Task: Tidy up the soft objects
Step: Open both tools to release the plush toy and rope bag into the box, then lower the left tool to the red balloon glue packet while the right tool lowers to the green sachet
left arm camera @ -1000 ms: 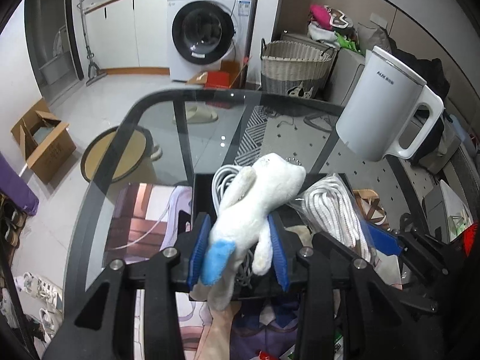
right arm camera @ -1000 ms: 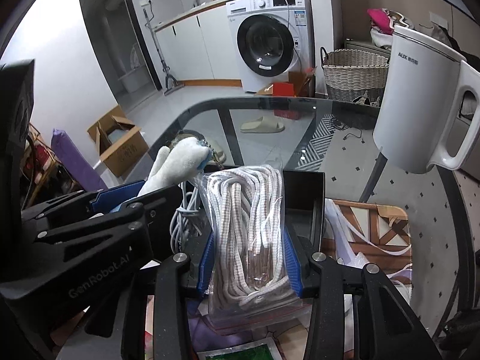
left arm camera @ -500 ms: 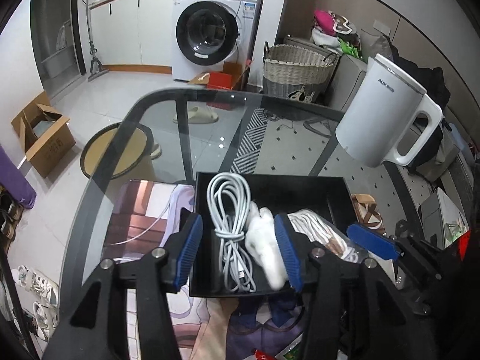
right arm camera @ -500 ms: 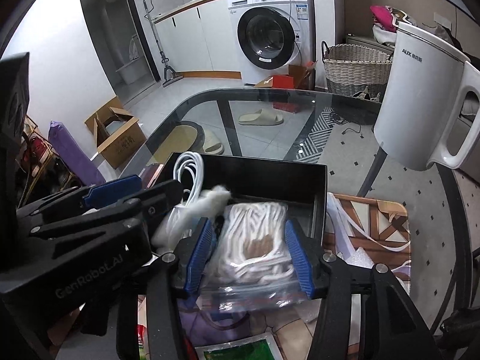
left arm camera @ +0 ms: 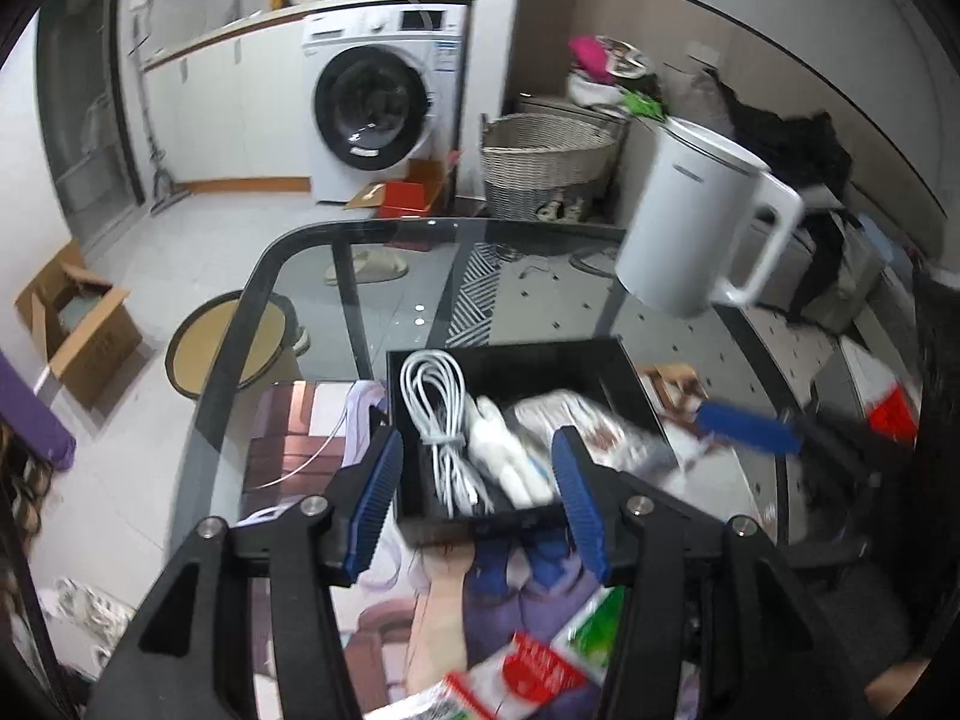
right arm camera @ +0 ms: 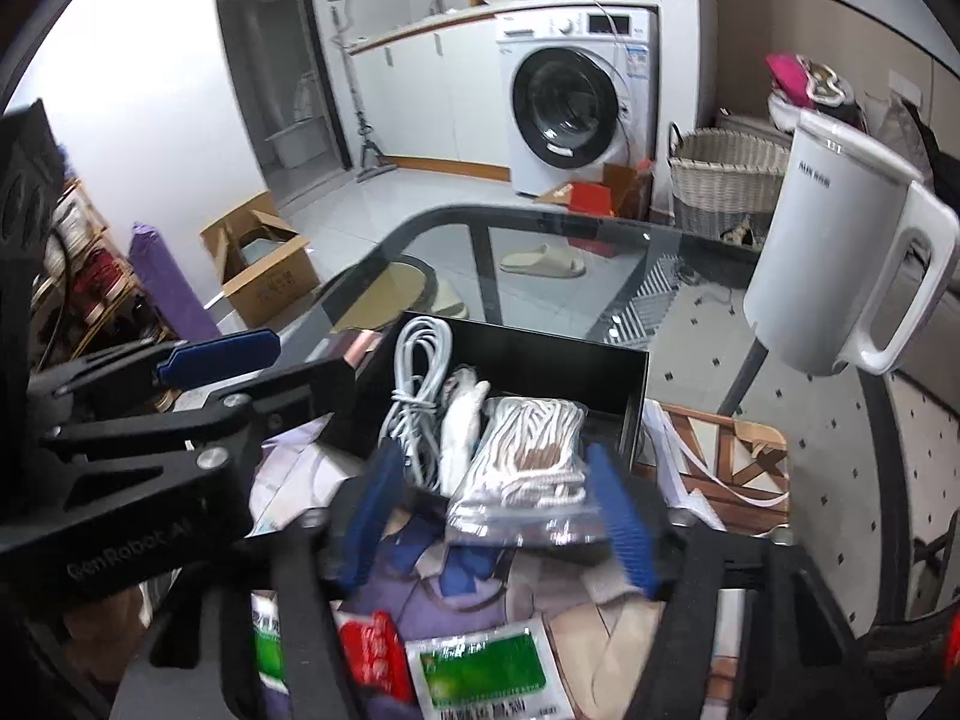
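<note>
Plush toy (right arm camera: 459, 429), bagged rope (right arm camera: 528, 450) and white cable (right arm camera: 417, 396) lie side by side in black box (right arm camera: 540, 360) on glass surface (right arm camera: 600, 252); left tool (left arm camera: 474, 489) and right tool (right arm camera: 492, 516) both empty, jaws opening above the box's near edge

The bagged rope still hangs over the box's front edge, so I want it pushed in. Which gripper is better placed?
The right gripper: its opening jaws straddle the bagged rope, nothing pressed. The left gripper is lined up over the white cable and plush toy instead.
</note>
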The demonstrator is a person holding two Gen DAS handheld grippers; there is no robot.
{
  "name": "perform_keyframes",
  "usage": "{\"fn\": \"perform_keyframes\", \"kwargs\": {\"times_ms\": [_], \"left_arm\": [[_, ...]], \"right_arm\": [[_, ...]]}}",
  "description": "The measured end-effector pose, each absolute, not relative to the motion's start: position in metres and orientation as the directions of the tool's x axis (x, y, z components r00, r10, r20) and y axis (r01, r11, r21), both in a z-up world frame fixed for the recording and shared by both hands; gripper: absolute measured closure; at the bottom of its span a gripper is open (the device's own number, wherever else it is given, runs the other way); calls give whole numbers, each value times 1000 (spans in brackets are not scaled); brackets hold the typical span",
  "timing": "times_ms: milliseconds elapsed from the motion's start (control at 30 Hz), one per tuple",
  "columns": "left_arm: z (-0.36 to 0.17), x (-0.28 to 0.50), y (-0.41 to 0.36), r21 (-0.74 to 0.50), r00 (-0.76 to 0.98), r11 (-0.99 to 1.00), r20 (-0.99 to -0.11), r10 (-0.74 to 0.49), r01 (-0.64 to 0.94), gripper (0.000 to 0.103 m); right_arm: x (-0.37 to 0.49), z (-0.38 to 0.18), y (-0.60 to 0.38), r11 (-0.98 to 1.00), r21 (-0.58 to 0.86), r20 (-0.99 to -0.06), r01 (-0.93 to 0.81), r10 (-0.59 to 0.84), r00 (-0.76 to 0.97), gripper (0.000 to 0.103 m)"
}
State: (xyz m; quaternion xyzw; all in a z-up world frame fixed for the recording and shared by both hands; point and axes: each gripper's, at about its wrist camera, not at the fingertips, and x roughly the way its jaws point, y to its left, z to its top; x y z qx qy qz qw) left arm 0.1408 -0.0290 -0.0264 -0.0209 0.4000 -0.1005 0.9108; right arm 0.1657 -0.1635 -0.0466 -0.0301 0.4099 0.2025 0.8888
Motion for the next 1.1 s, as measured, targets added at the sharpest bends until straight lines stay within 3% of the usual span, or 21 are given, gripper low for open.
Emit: {"fn": "perform_keyframes", "kwargs": {"times_ms": [67, 200, 467, 900, 1100], "left_arm": [[-26, 127, -29, -99, 641, 973, -738, -212, 208, 49], [-40, 105, -27, -51, 590, 962, -781, -205, 267, 49], [-97, 75, -25, -83, 389, 912, -886, -252, 401, 48], [-132, 54, -37, 5, 315, 839, -928, -199, 544, 48], [-145, 54, -34, 3, 297, 842, -936, -187, 539, 48]], "right_arm": [[149, -39, -163, 901, 82, -741, -425, 340, 579, 25], [118, -42, -158, 856, 19, -766, -517, 345, 542, 25], [82, -90, -152, 785, 42, -864, -618, 340, 372, 24], [90, -137, -155, 786, 40, -916, -617, 275, 292, 24], [91, -148, -150, 777, -3, -924, -629, 239, 300, 24]]}}
